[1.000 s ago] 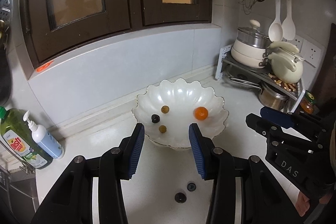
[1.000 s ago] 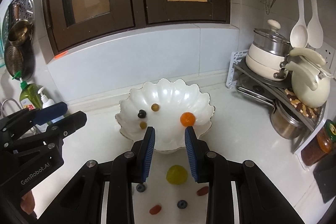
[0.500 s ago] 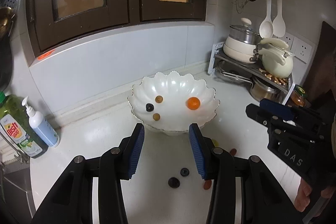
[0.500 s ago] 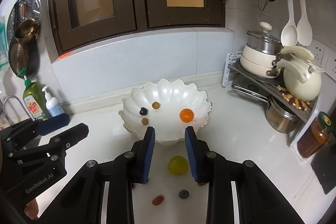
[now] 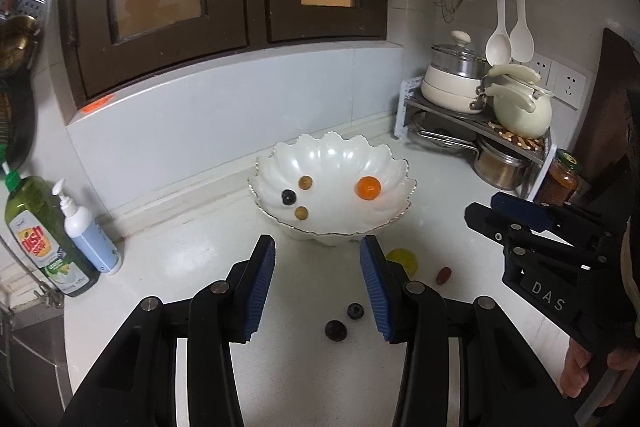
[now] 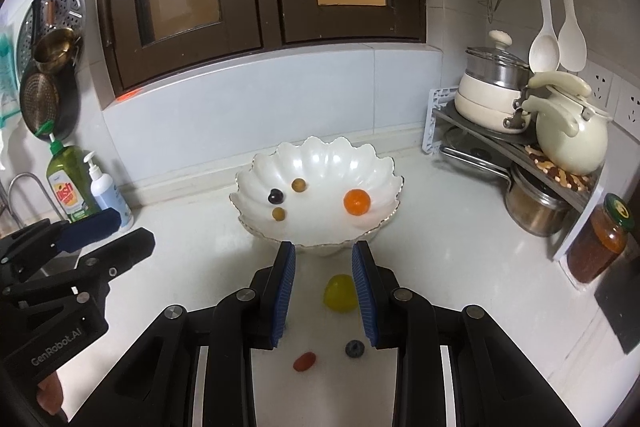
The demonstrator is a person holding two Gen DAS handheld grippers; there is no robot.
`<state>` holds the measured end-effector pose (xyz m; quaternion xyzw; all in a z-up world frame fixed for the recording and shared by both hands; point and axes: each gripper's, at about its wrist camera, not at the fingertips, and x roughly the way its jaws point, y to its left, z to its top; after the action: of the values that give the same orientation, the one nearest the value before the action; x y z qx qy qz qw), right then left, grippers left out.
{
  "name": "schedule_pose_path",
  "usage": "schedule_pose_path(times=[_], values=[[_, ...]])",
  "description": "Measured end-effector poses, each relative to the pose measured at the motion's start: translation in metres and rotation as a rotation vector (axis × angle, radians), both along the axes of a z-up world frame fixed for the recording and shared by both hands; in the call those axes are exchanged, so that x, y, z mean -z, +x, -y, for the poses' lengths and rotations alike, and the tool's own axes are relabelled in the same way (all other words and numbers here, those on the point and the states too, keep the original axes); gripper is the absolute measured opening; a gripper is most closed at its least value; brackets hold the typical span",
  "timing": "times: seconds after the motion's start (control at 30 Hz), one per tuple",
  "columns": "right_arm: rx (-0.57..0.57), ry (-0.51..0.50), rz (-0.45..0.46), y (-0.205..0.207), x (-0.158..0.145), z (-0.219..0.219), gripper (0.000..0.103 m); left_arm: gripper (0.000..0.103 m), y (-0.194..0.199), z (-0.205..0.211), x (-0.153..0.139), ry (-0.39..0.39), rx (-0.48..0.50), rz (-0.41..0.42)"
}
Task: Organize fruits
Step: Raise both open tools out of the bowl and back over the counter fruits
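White countertop (image 6: 440,247) is carrying a scalloped bowl (image 6: 320,163) near its back edge; left gripper (image 5: 316,285) and right gripper (image 6: 323,293) are hovering, jaws apart, gripping nothing.

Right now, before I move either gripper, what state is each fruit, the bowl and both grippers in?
White scalloped bowl: upright on the counter, holding four fruits.
Orange round fruit: in the bowl.
Dark berry: in the bowl.
Two olive-brown round fruits: in the bowl.
Yellow-green fruit: on the counter.
Red oval fruit: on the counter.
Blueberry: on the counter.
Left gripper: open, empty.
Right gripper: open, empty.
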<state>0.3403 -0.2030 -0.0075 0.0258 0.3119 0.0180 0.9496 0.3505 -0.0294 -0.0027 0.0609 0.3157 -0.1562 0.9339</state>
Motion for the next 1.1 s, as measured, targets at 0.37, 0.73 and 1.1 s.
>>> schedule_pose_path(times=[0.37,0.73,1.1], values=[[0.001,-0.009,-0.005,-0.020,0.013,-0.002,0.031,0.047,-0.017,-0.001,0.018,-0.026,0.016,-0.007],[0.007,0.001,-0.075,-0.028,0.043,0.000,0.031,0.047,-0.031,-0.004,0.047,0.012,-0.027,-0.016],[0.007,0.017,-0.125,-0.035,0.068,0.003,0.031,0.046,-0.038,-0.002,0.073,0.038,-0.036,-0.069]])
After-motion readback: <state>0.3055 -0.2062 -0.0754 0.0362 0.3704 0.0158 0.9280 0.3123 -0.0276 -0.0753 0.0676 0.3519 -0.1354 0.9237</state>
